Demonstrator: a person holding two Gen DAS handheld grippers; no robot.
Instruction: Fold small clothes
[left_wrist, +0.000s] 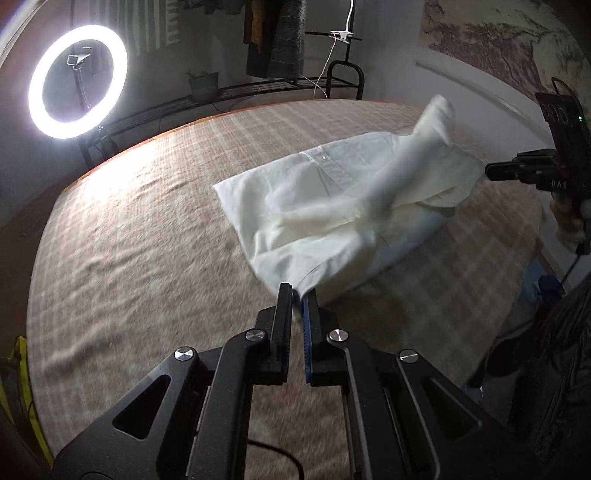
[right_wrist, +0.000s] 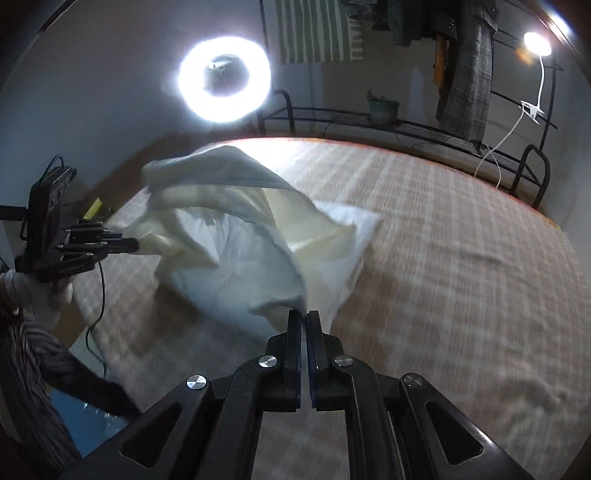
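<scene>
A bed (left_wrist: 129, 229) covered with a tan checked mat fills most of both views, its far edge running along a dark wall. On its surface, partly lifted, lies a white button-front shirt (left_wrist: 325, 192), blurred in both pictures. In the left wrist view its body is spread across the middle of the mat with the button placket (left_wrist: 328, 166) facing up, and one loose part rises toward the far right. In the right wrist view the cloth billows up between the two tools, with its lower folds touching the mat.

Behind the bed stands a black metal rack (right_wrist: 424, 129) with clothes hanging over it and a small potted plant (right_wrist: 384, 109) on its shelf. A lit ring light (left_wrist: 77, 81) glows beside the rack, and a clip lamp (right_wrist: 535, 44) shines at the rack's far end.

The left tongs (left_wrist: 296, 291) are pressed together on a corner of the shirt's near edge. The right tongs (right_wrist: 305, 317) are likewise closed, pinching another edge of the same shirt. A gloved hand (right_wrist: 40, 291) holds the left tool.
</scene>
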